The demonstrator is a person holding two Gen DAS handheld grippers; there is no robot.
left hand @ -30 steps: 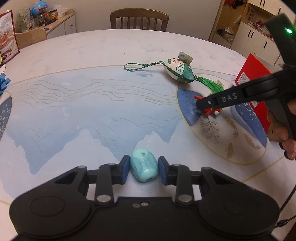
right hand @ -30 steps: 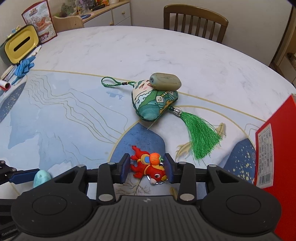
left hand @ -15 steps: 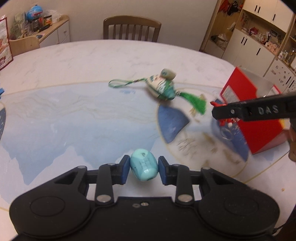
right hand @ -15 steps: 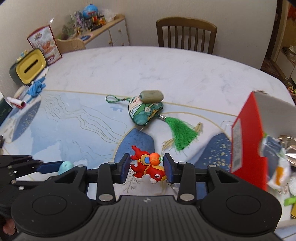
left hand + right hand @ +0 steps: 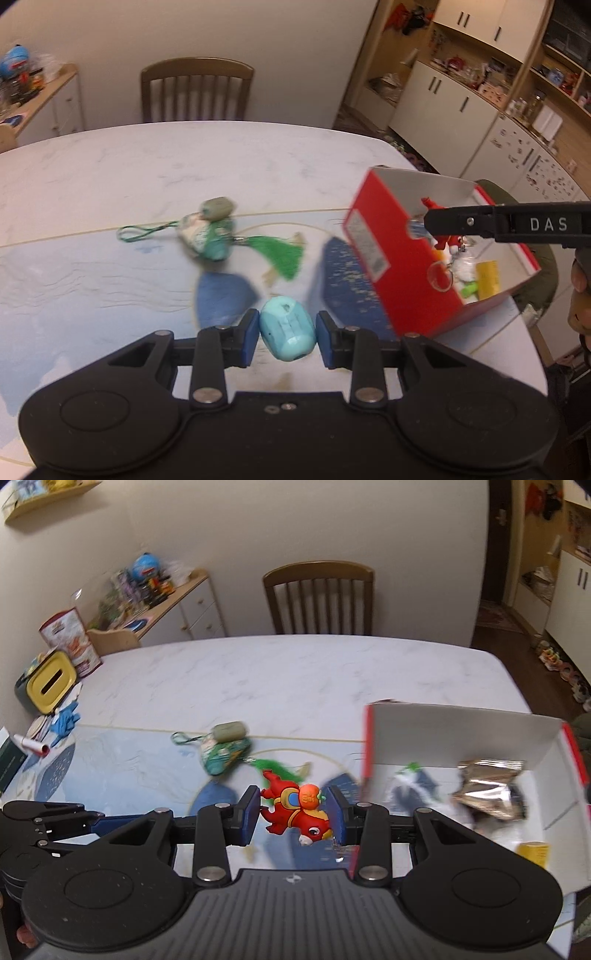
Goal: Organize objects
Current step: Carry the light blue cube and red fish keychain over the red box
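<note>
On the table (image 5: 295, 672) in front of you, the tasselled pouch (image 5: 221, 757) lies near the middle, with a small stone (image 5: 229, 731) on top of it. The open box (image 5: 461, 731) stands to its right, near the table's right edge, with packets inside. A chair (image 5: 317, 598) sits behind the table; a tissue box (image 5: 48, 685) lies at its far left.

Motion blur smears the embroidered green sachet with its tassel (image 5: 208, 236) and the crumpled silver foil packet (image 5: 487, 790) inside the red cardboard box (image 5: 388, 266). The box's near corner is cut off behind the right tool (image 5: 291, 812).
</note>
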